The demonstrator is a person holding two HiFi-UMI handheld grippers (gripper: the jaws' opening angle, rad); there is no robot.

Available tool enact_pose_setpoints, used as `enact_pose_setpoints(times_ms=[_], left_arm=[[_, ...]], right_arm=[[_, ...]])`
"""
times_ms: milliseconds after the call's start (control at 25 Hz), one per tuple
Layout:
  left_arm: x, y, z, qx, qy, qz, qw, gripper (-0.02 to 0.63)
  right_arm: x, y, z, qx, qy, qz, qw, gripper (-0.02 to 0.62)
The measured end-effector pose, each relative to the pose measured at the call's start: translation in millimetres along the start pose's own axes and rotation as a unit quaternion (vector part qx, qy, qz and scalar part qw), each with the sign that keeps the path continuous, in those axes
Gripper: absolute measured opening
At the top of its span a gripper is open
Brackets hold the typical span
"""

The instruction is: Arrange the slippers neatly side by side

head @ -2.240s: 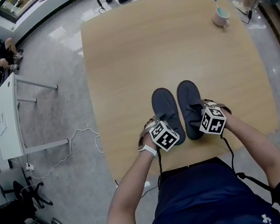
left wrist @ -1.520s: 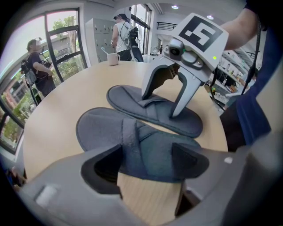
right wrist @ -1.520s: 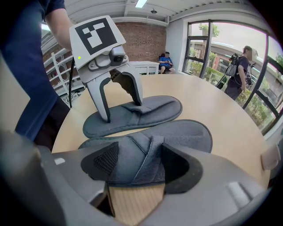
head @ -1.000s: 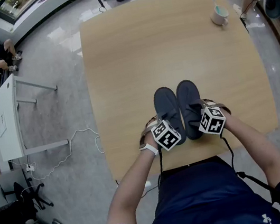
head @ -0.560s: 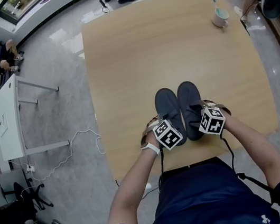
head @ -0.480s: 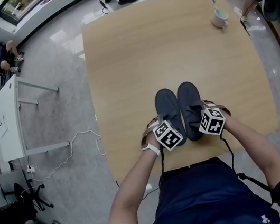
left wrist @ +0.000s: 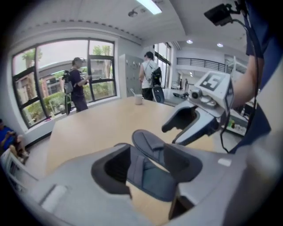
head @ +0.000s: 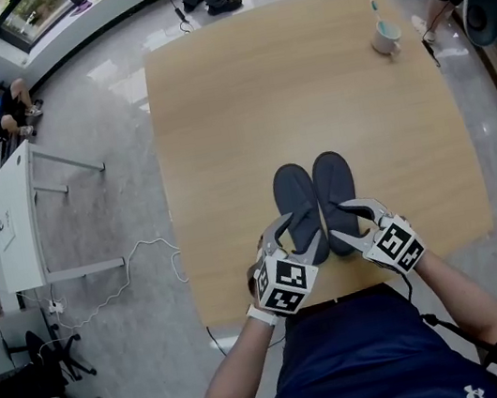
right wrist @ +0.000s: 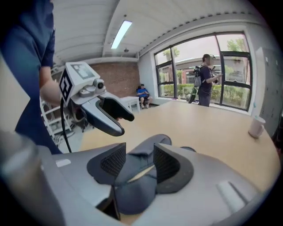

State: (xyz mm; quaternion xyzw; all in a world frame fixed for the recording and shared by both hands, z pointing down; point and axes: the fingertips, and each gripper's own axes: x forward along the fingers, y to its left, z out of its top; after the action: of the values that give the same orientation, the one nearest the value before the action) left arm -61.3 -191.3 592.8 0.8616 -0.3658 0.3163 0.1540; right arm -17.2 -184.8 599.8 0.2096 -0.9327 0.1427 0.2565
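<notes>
Head view: pale wood-grain worktop (head: 213,104), squarish with rounded corners. Two dark blue-grey fabric slippers lie flat near its near edge, side by side and touching, toes away: left slipper (head: 293,190), right slipper (head: 333,178). Left gripper (head: 299,235) sits over the left heel, right gripper (head: 341,225) over the right heel; both have curved grey plastic arms. A pale mug (head: 385,36) stands at the far right corner, well apart

Left gripper view: left gripper (left wrist: 148,170) jaws are closing but partly spread, with matte black cupped pads. The left slipper (left wrist: 152,183) has its heel end between them, a soft flat sole and a wide strap; no clear squeeze, and bare wood shows below the heel. The right slipper (left wrist: 148,140) lies just beyond, a rounded oval. The right gripper (left wrist: 170,136) is at right, the mug (left wrist: 139,99) far back

Right gripper view: right gripper (right wrist: 139,161) jaws are closing with a narrower gap; the pads have a mesh texture. The right slipper (right wrist: 132,194) fills the gap with its strap humped up; fabric is close to both pads, but I see no definite pinch. The left gripper (right wrist: 127,125) is at upper left with its jaws apart. The worktop (right wrist: 212,128) is smooth, the mug (right wrist: 255,126) at far right
</notes>
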Motion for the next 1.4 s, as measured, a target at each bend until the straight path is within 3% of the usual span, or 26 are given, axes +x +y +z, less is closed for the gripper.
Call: enact_pose_setpoints(times_ms=[120,160,200,320,440,680,920,1080,1240,1400], left_arm=[[-29,9,28,-0.028,-0.062,0.036,0.9970,0.139],[-37,8,36,-0.037,-0.082,0.038,0.9952,0.049],[-44,5,44,-0.044,-0.100,0.034,0.9935,0.005],[-60,-8,68,-0.048,-0.137,0.012,0.9894,0.003],[-74,-14,94,-0.037,-0.172,0.014,0.9843,0.003],[-99,-28,136,-0.021,-0.221,0.010,0.9749,0.005],[-94,-32,127,-0.036,-0.212,0.009,0.9766,0.005],[-97,-32,126,-0.036,-0.209,0.012,0.9772,0.005],[-96,-31,126,-0.032,-0.208,0.008,0.9777,0.005],[-94,-30,126,-0.032,-0.208,0.007,0.9777,0.005]], right_arm=[[-19,1,32,0.064,-0.063,-0.029,0.995,0.081],[-26,-2,38,0.080,-0.078,-0.044,0.993,0.012],[-33,-5,44,0.093,-0.093,-0.055,0.990,0.011],[-53,-11,69,0.116,-0.145,-0.074,0.980,0.011],[-73,-17,93,0.116,-0.181,-0.101,0.971,0.011],[-103,-11,137,0.082,-0.234,-0.116,0.962,0.011],[-108,0,150,0.038,-0.245,-0.115,0.962,0.011],[-110,6,159,0.044,-0.247,-0.116,0.961,0.011],[-108,5,159,0.019,-0.249,-0.123,0.960,0.011],[-104,6,159,0.038,-0.244,-0.116,0.962,0.011]])
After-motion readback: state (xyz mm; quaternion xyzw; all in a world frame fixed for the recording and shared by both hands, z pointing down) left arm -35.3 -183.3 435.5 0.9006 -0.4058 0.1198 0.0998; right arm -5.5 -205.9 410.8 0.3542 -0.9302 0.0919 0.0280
